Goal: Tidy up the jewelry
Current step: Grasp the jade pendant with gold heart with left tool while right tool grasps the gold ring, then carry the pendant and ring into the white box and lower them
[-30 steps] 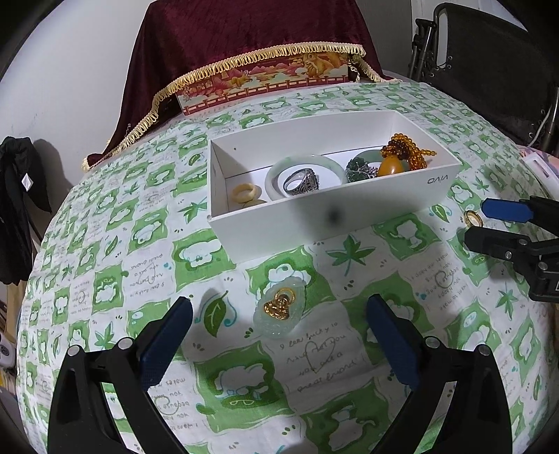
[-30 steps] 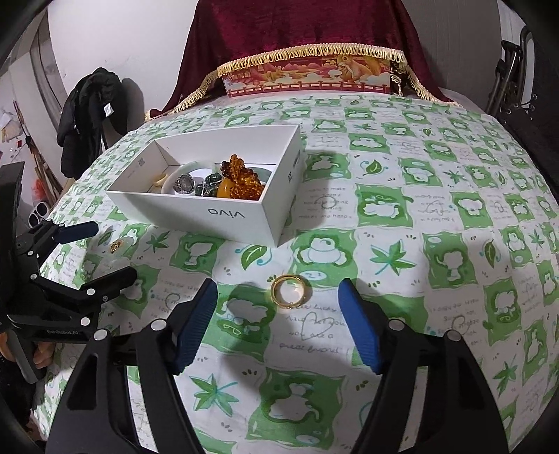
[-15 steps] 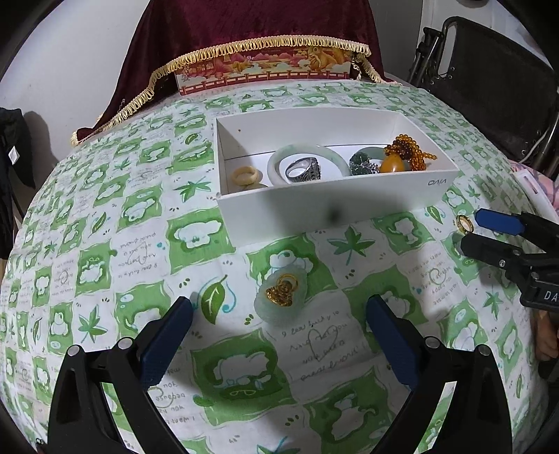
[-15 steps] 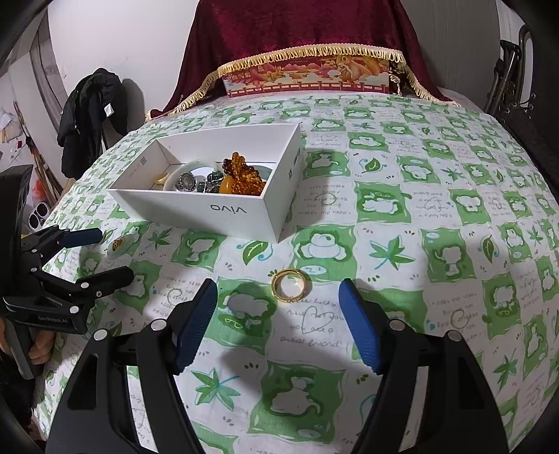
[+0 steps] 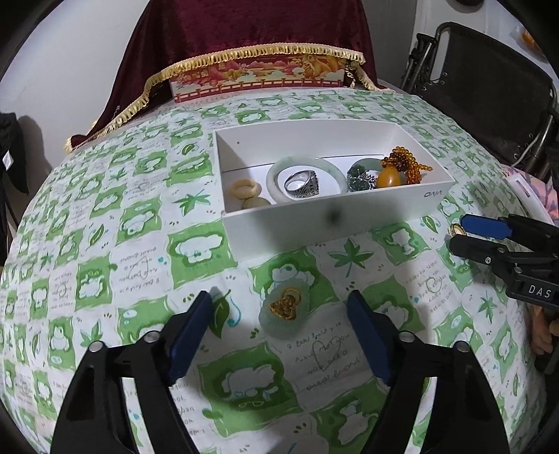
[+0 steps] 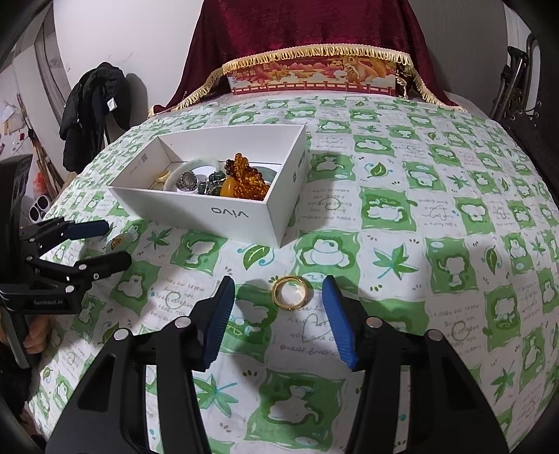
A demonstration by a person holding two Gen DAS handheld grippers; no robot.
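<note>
A pale jade pendant with a gold figure (image 5: pixel 284 309) lies on the green-and-white tablecloth. My left gripper (image 5: pixel 278 297) straddles it with its jaws closing; the pads stand clear of it on both sides. A gold ring (image 6: pixel 290 293) lies flat between the blue pads of my right gripper (image 6: pixel 277 283), whose jaws are also closing without touching it. Behind both stands a white box (image 5: pixel 325 223) holding a jade bangle (image 5: pixel 304 164), a silver ring (image 5: pixel 302 183), amber beads (image 5: pixel 405 164) and other pieces. The right wrist view shows the left gripper (image 6: pixel 117 242) around the pendant (image 6: pixel 117 241).
A dark red cloth with gold fringe (image 6: pixel 307 31) covers a decorated box (image 6: pixel 311 78) at the table's far edge. A black folding chair (image 5: pixel 489 87) stands at the right, and dark clothing (image 6: pixel 94 104) hangs at the left. A hand (image 6: pixel 33 335) holds the left gripper's handle.
Both grippers' jaws have narrowed, the left around the pendant and the right around the gold ring. The left gripper has tilted slightly. Pendant and ring lie where they were.
</note>
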